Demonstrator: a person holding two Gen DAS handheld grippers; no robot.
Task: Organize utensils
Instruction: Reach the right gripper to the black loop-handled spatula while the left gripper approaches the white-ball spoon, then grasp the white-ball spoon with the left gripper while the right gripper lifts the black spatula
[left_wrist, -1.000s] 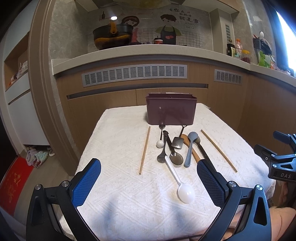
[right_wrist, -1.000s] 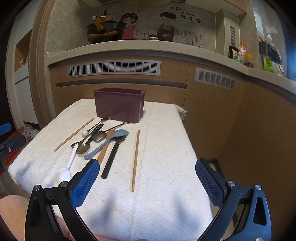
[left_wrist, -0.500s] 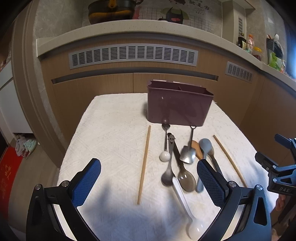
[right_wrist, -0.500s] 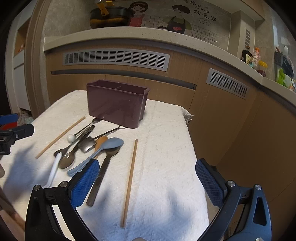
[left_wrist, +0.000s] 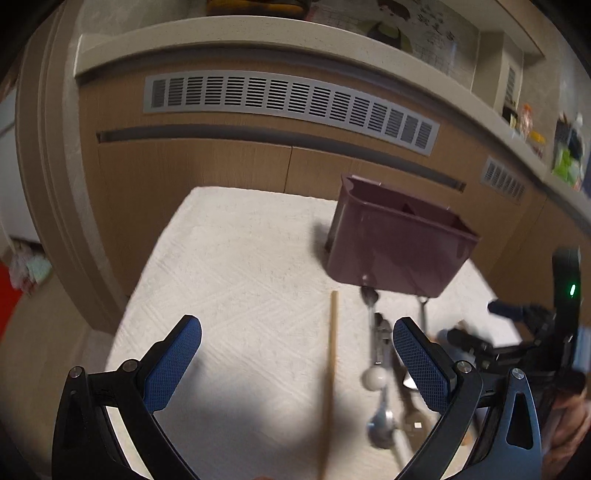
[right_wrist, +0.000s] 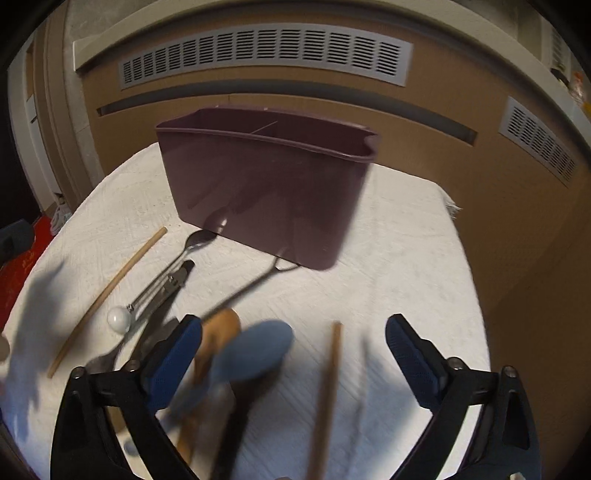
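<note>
A dark purple utensil holder (left_wrist: 399, 243) (right_wrist: 269, 184) stands on the white-clothed table (left_wrist: 236, 266). Loose utensils lie in front of it: a wooden chopstick (left_wrist: 330, 373), a white-ended spoon (left_wrist: 373, 376) and metal spoons. My left gripper (left_wrist: 295, 362) is open and empty, low over the left chopstick. My right gripper (right_wrist: 291, 354) is open and empty, low over a second chopstick (right_wrist: 327, 395), a blue spoon (right_wrist: 251, 354) and a wooden spoon (right_wrist: 218, 332). The first chopstick (right_wrist: 110, 295) lies at the left in the right wrist view. The right gripper also shows at the left wrist view's right edge (left_wrist: 517, 347).
Wooden cabinet fronts with grey vent grilles (left_wrist: 288, 99) and a counter stand behind the table. The cloth's right edge (right_wrist: 465, 258) drops off to the cabinet. Red floor mat (right_wrist: 18, 266) lies at the left.
Both grippers have moved forward and down toward the utensils. The holder and utensils look much nearer. Both stay open.
</note>
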